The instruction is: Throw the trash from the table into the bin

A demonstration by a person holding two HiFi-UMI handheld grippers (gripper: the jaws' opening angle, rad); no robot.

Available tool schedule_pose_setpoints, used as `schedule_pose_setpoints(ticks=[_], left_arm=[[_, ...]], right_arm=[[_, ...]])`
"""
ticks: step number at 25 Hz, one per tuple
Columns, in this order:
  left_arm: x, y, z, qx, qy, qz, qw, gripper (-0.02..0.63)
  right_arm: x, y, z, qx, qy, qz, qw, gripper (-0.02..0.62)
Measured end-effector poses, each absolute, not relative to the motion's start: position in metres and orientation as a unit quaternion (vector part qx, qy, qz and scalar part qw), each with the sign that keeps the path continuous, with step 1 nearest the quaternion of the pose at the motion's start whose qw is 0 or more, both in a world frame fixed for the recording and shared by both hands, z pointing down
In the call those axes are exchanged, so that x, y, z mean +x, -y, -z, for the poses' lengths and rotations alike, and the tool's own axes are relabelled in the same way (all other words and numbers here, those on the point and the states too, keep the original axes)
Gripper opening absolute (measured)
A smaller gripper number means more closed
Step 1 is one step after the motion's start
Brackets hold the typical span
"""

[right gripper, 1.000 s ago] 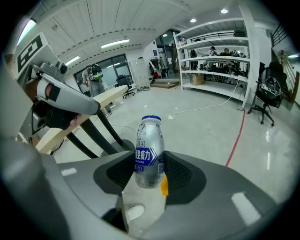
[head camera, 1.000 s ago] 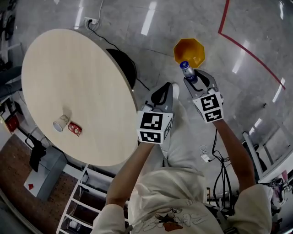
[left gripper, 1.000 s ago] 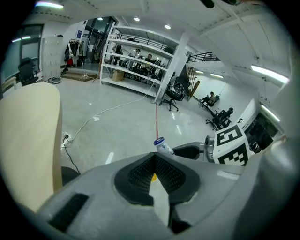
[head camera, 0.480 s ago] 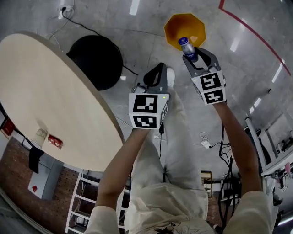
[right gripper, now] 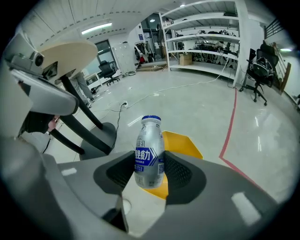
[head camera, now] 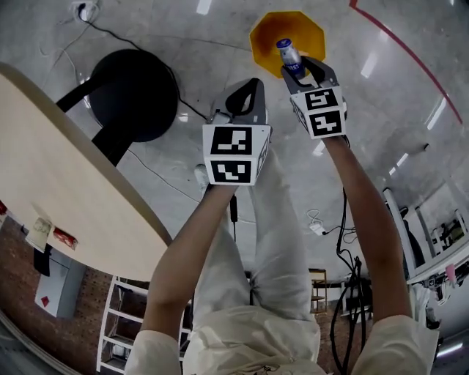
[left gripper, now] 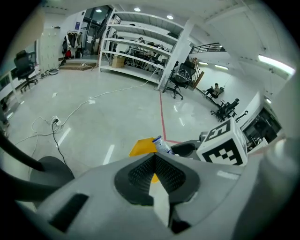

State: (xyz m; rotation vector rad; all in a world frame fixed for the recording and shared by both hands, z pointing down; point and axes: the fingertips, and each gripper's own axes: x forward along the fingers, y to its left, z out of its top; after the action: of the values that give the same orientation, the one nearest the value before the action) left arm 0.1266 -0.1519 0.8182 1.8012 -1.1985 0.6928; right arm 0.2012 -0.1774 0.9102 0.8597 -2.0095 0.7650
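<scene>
A small white bottle (head camera: 289, 55) with a blue cap stands upright between the jaws of my right gripper (head camera: 300, 69), which is shut on it. In the right gripper view the bottle (right gripper: 150, 152) is over the yellow bin (right gripper: 183, 140). The bin (head camera: 267, 36) stands on the floor at the top of the head view. My left gripper (head camera: 249, 86) hangs beside it, shut with nothing held; its pads meet in the left gripper view (left gripper: 154, 161). A paper cup (head camera: 38, 234) and a red wrapper (head camera: 64, 239) lie on the round table (head camera: 73, 190) at the far left.
The table's black round base (head camera: 135, 95) sits on the floor left of the bin. A power strip with a cable (head camera: 84, 9) lies beyond it. A red floor line (head camera: 399, 40) runs at the right. A white shelf rack (head camera: 124, 322) stands below the table's edge.
Both grippers have sunk toward the floor, and the bottle has come over the bin. The table has slid to the left of the head view. The grips are unchanged.
</scene>
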Motion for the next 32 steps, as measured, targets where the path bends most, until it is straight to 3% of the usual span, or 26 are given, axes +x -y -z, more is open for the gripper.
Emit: schedule_pose_setpoints(ticks=[17,21,32], left_arm=[[0.116,0.132,-0.859,0.701,0.493,-0.279,0.432,0.005],[0.114,0.129,-0.855,0.702,0.490,-0.280,0.433,0.005],[0.129,0.127,-0.774,0.720,0.483,-0.267,0.420,0.005]], right_arm=[[0.221,0.185,-1.014,0.348,0.753,-0.335,0.446,0.204],[0.221,0.186,-1.010,0.355,0.752,-0.336,0.441,0.227],[0.224,0.171,-0.913,0.360,0.767,-0.327,0.418,0.198]])
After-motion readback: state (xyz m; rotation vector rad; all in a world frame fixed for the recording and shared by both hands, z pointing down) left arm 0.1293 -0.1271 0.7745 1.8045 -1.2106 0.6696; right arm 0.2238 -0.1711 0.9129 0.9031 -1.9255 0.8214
